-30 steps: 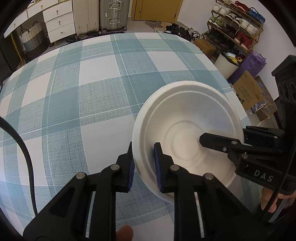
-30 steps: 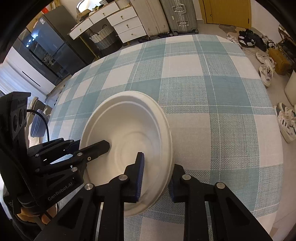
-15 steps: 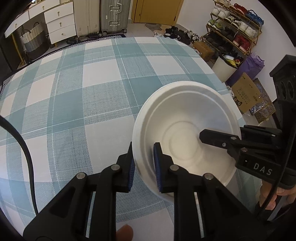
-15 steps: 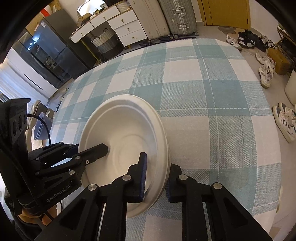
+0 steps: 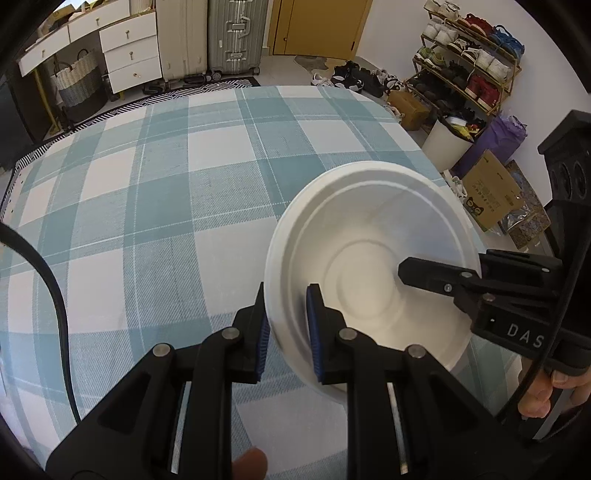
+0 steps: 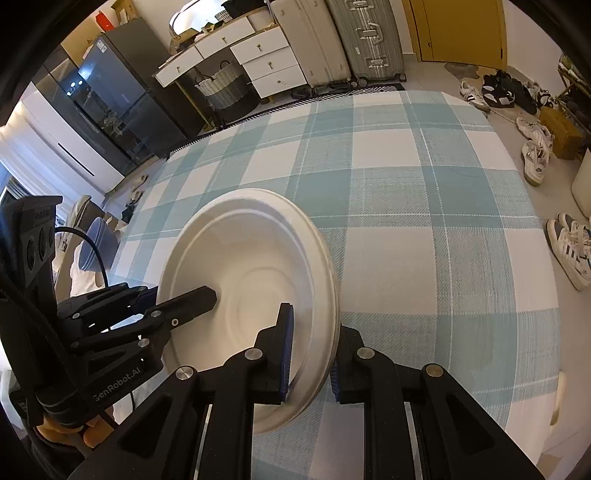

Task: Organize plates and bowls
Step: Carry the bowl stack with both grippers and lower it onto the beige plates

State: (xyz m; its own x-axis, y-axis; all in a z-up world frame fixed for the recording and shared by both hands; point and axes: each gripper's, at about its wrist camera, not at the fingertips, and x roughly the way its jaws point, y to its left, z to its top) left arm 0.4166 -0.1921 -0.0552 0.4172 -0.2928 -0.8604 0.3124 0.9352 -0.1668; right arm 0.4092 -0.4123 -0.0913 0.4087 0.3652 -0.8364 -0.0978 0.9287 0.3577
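A white bowl (image 5: pixel 373 254) is held above the checked tablecloth (image 5: pixel 147 206). My left gripper (image 5: pixel 286 325) is shut on its near-left rim, one finger inside and one outside. My right gripper (image 6: pixel 310 350) is shut on the opposite rim of the same bowl (image 6: pixel 251 273). In the left wrist view the right gripper's finger (image 5: pixel 436 275) reaches into the bowl from the right. In the right wrist view the left gripper's finger (image 6: pixel 184 301) reaches in from the left. The bowl looks empty and slightly tilted.
The table (image 6: pixel 424 206) has a blue and white plaid cloth. Beyond it stand suitcases (image 5: pixel 236 33), white drawers (image 5: pixel 129 55), a shoe rack (image 5: pixel 469 55), boxes (image 5: pixel 491 192) and shoes on the floor (image 6: pixel 535 147). A blue bowl stack (image 6: pixel 92 243) sits off the table's left.
The right gripper has closed onto the bowl's rim. Both grippers and the bowl have risen and drawn back from the table a little.
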